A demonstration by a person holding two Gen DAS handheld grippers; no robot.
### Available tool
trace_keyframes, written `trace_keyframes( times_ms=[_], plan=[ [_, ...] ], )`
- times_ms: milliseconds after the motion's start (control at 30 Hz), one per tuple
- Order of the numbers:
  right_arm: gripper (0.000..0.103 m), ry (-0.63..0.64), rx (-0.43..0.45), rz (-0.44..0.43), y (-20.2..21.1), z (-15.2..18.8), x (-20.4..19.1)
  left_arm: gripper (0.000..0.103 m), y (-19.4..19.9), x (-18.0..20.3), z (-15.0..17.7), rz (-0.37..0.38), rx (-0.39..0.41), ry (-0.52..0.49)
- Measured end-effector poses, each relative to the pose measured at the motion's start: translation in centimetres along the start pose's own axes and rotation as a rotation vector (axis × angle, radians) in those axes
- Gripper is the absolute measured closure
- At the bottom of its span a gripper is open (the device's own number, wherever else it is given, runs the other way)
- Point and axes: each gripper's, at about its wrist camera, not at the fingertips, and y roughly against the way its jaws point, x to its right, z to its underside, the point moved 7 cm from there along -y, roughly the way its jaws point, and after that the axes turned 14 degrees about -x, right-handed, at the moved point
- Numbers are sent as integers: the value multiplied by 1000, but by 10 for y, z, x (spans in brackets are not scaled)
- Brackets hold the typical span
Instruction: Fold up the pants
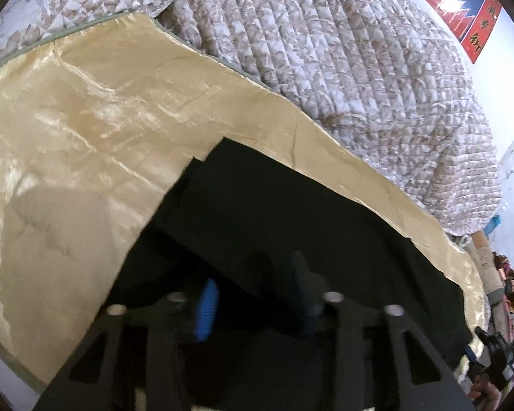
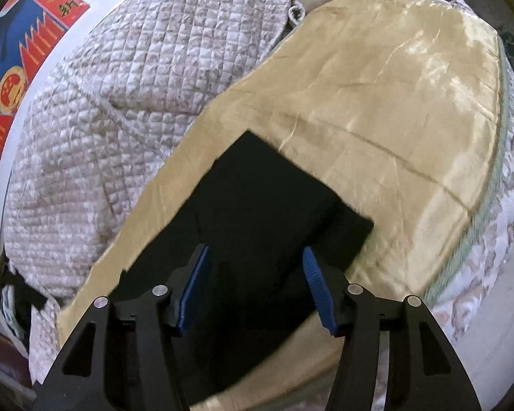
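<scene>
The black pants [image 1: 291,212] lie folded on a shiny gold satin sheet [image 1: 85,130]. In the left wrist view my left gripper [image 1: 253,287] is low over the pants, its blue-padded fingers [image 1: 207,304] apart with dark cloth between and under them. In the right wrist view the pants [image 2: 267,205] show as a dark folded rectangle with an offset lower layer at the right. My right gripper [image 2: 257,284] hovers above their near end, fingers [image 2: 317,287] wide apart and empty.
A quilted beige-and-white bedspread [image 1: 359,68] is bunched behind the sheet; it also shows in the right wrist view [image 2: 120,102]. A red and blue wall hanging [image 2: 24,34] is on the white wall. Clutter [image 1: 503,308] lies past the bed's right edge.
</scene>
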Motion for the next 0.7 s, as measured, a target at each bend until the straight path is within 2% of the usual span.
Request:
trace_keyframes(
  times_ms=[67, 233, 300, 333, 367, 467, 633, 700],
  plan=[
    [47, -41, -2, -29, -3, -5, 6, 92, -2, -4, -3, -21, -8, 15],
    [47, -72, -4, -99, -1, -11, 6, 97, 0, -4, -5, -13, -15, 15],
    [62, -65, -13, -85, -2, -12, 6, 99, 2, -2, -5, -11, -14, 6],
    [85, -59, -20, -69, -4, -13, 5, 99, 3, -1, -6, -11, -14, 1],
    [90, -58, -26, -68, -4, -13, 5, 99, 4, 0, -7, -9, -15, -3],
    [94, -23, -27, -79, 3, -13, -6, 99, 18, 5, -11, 15, -6, -12],
    [95, 9, 27, -168, 41, -18, -26, 99, 67, 15, -13, 30, 77, -51],
    [95, 8, 37, -118, 46, -14, -17, 99, 71, 7, -6, 8, 72, -60]
  ],
)
